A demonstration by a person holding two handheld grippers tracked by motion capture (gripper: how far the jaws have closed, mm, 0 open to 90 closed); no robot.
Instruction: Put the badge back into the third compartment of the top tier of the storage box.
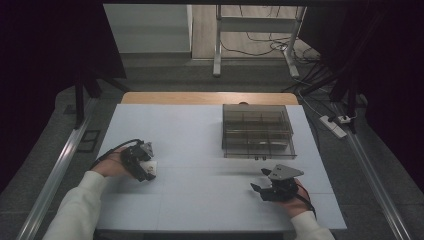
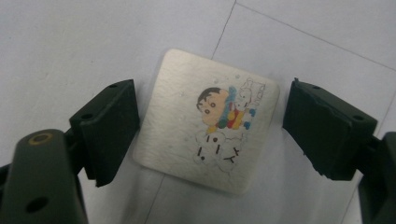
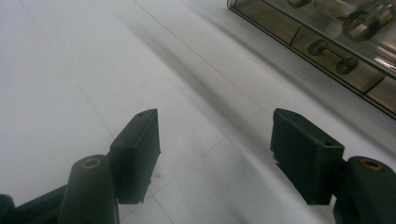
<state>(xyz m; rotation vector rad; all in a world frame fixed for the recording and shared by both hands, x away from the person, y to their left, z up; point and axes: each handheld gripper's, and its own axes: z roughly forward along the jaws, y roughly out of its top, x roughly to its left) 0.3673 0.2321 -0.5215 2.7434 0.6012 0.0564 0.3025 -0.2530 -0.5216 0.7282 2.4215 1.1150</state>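
Left gripper [image 2: 210, 128] straddles the square cartoon-printed tile [image 2: 208, 121] lying flat on the table [image 2: 70, 42]; jaws released, apparently not yet pressing its edges. Right gripper [image 3: 215, 154] idles, jaws released, near the compartment box [image 1: 258, 131].

We see a pale table top [image 1: 200, 130] on a wooden board [image 1: 210, 98], grey floor [image 1: 165, 75] beyond, a metal desk frame [image 1: 218, 45] with trailing cables [image 1: 260, 47] (a power strip [image 1: 334, 126] lies right), and dark curtains [image 1: 45, 55] flanking dimly.
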